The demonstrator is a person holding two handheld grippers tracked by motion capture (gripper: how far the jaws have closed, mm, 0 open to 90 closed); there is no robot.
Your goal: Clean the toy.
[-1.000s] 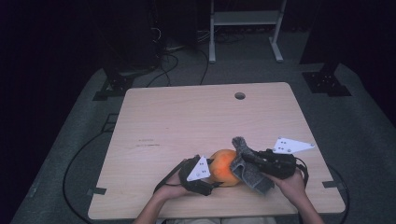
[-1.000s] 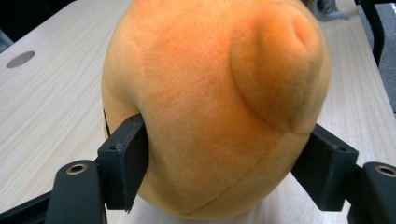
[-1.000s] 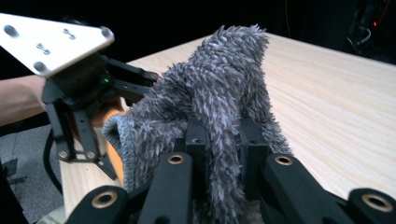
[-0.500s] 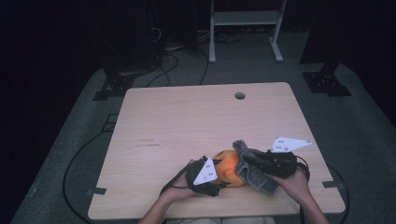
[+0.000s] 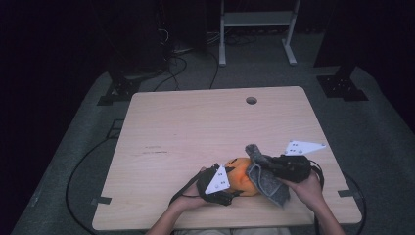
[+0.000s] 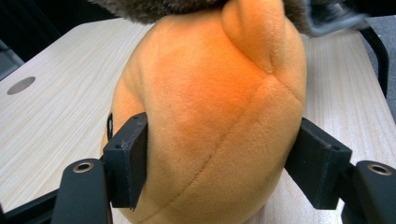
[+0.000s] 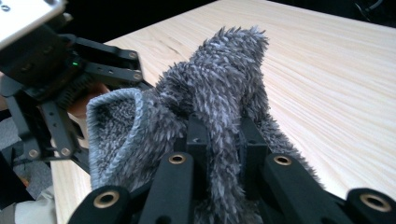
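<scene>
An orange plush toy (image 5: 240, 177) lies near the table's front edge, between the two hands. My left gripper (image 5: 232, 184) comes at it from the left. In the left gripper view the two black pads (image 6: 133, 158) press into both sides of the plush toy (image 6: 210, 107), so this gripper is shut on it. A grey fuzzy cloth (image 5: 265, 180) is draped against the toy's right side. My right gripper (image 5: 268, 169) holds it. In the right gripper view the jaws stand close together, shut on a fold of the cloth (image 7: 219, 84), with the right gripper (image 7: 223, 140) beneath the pile.
The light wooden table (image 5: 195, 127) has a round cable hole (image 5: 251, 100) at its far side. Dark floor with cables and a white stand's legs (image 5: 257, 29) lie beyond. The left gripper's body (image 7: 56, 79) sits close beside the cloth.
The left gripper has slid right, up against the orange plush toy. The right gripper and cloth have shifted slightly right.
</scene>
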